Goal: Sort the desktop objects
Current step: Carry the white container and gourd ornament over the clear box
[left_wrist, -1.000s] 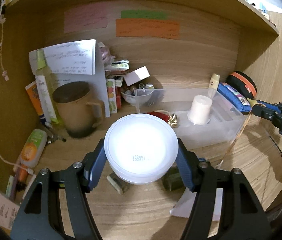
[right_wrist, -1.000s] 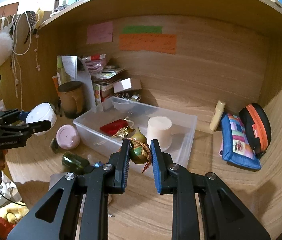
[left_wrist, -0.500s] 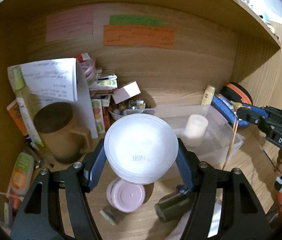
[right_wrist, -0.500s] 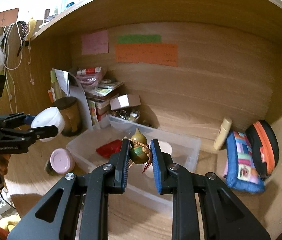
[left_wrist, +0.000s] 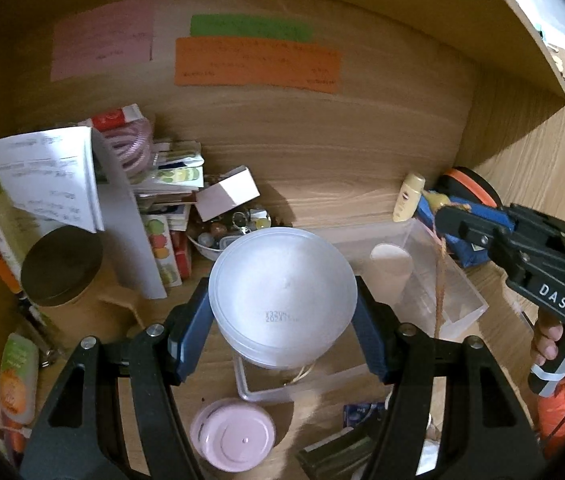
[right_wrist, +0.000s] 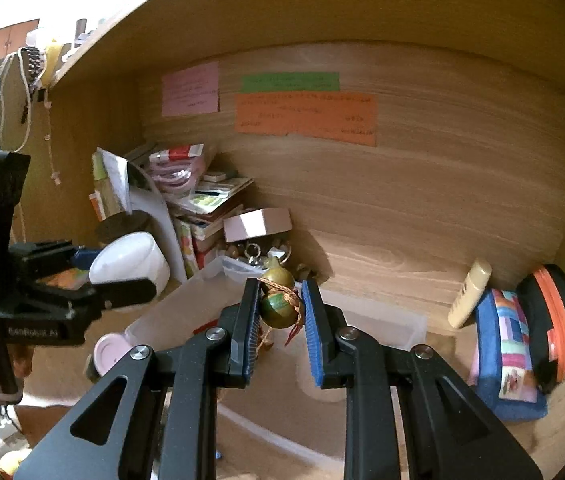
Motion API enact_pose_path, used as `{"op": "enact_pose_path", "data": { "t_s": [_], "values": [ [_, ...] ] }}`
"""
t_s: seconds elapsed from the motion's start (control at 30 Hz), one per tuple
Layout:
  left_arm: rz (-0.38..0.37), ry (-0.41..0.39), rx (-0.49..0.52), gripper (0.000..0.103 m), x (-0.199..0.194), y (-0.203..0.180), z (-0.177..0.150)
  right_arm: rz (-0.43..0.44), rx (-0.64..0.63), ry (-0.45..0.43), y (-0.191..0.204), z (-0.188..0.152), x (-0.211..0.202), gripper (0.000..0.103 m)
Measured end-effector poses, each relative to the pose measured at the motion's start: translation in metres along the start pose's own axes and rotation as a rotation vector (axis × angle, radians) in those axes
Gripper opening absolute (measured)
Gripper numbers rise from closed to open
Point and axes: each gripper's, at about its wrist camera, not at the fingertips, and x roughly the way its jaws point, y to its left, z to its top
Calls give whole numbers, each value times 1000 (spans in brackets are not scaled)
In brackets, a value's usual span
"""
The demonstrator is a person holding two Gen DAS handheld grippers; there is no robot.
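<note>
Over the clear plastic bin point(left_wrist: 446, 280) on the desk, both tools are loaded and raised. The left gripper point(left_wrist: 282, 312) has its fingers spread wide around a round white jar point(left_wrist: 282, 292), pads pressed against its sides, and the jar sits well above the desktop with the near corner of the bin beneath it. The right gripper point(right_wrist: 280, 312) is closed narrowly on a small brass gourd charm point(right_wrist: 278, 300), whose braided cord point(right_wrist: 292, 300) hangs loose below the fingers. A white candle point(left_wrist: 388, 266) already stands inside the bin, and a pink lid point(left_wrist: 232, 440) lies on the desk just outside it.

The step in hand looks like carrying both items to the bin for dropping off. Whether the gourd hangs above the bin's inside or past its far wall is hard to judge from the right wrist view, since the gripper hides most of the floor below.

Next, each tool probably needs to come down into bare bin space away from the candle, then open; the jar needs the wider patch, and the cord should clear the rim.
</note>
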Motion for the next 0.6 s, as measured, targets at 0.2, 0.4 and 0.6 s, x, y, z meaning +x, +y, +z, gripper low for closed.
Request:
{"op": "enact_pose_path", "data": {
  "t_s": [0.2, 0.4, 0.6],
  "values": [
    [-14, 21, 15, 65, 16, -4, 4, -9, 7, -1, -2, 9, 17, 19],
    [-19, 49, 35, 65, 27, -6, 2, 29, 16, 54, -1, 1, 38, 19],
    [-23, 81, 43, 65, 41, -7, 0, 72, -4, 108, 3, -9, 52, 19]
  ]
}}
